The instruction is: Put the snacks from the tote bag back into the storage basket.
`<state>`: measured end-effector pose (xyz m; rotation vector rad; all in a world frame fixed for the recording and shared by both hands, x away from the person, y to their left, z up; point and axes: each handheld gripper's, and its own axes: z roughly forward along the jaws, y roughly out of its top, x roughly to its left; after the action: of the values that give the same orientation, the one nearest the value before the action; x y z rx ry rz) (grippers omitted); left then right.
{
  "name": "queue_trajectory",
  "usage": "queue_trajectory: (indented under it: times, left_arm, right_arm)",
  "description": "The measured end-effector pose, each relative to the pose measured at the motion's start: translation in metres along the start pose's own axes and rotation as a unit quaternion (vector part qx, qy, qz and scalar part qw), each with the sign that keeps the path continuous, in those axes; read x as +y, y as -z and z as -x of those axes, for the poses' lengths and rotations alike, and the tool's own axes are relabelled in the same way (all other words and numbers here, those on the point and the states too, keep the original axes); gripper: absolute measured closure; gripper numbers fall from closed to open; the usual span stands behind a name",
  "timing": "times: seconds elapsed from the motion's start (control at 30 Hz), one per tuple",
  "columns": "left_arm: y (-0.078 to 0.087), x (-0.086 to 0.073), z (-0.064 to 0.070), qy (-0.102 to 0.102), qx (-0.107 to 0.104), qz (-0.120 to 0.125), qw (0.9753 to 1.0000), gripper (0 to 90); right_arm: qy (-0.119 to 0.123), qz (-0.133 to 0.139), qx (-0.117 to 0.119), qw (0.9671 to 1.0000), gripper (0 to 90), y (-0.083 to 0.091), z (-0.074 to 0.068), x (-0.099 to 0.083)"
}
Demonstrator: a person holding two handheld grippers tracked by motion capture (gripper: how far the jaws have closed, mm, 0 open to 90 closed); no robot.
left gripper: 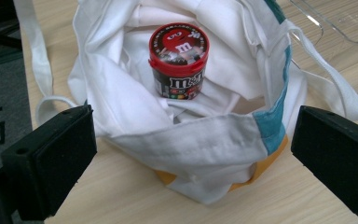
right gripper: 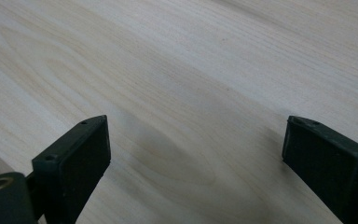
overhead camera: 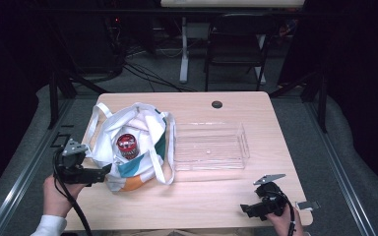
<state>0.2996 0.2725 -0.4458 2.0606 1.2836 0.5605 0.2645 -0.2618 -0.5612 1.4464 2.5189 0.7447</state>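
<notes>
A white cloth tote bag (overhead camera: 138, 147) with teal and orange patches lies open on the left of the wooden table (overhead camera: 216, 191). Inside it stands a red-lidded candy tub (overhead camera: 127, 145), seen close up in the left gripper view as a dark tub (left gripper: 179, 60) amid white folds of the bag (left gripper: 200, 144). My left gripper (overhead camera: 107, 170) is open just at the bag's near left edge; its jaws stand wide on either side of the bag's rim, holding nothing. My right gripper (overhead camera: 244, 210) is open low over bare wood (right gripper: 182, 93) near the front right.
A clear plastic tray (overhead camera: 210, 146) sits right of the bag, mid-table; its corner (left gripper: 340, 18) shows in the left gripper view. A round cable hole (overhead camera: 217, 104) lies near the far edge. A black chair (overhead camera: 236, 44) and cables stand on the floor beyond the table.
</notes>
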Motion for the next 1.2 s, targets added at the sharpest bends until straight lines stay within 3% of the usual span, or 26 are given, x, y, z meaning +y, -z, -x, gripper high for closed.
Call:
queue_trajectory:
  times: [0.4,1.2]
  left_arm:
    - [-0.015,0.026,0.001,-0.012,-0.014,0.002,0.9998,0.3]
    - [-0.057,0.056,-0.017,0.008,-0.021,-0.025,0.9994,0.4]
  right_arm:
    - [0.000,0.000,0.000,1.0000,7.2,0.000,0.000,0.000]
    - [-0.001,0.000,0.000,1.0000,7.2,0.000,0.000,0.000]
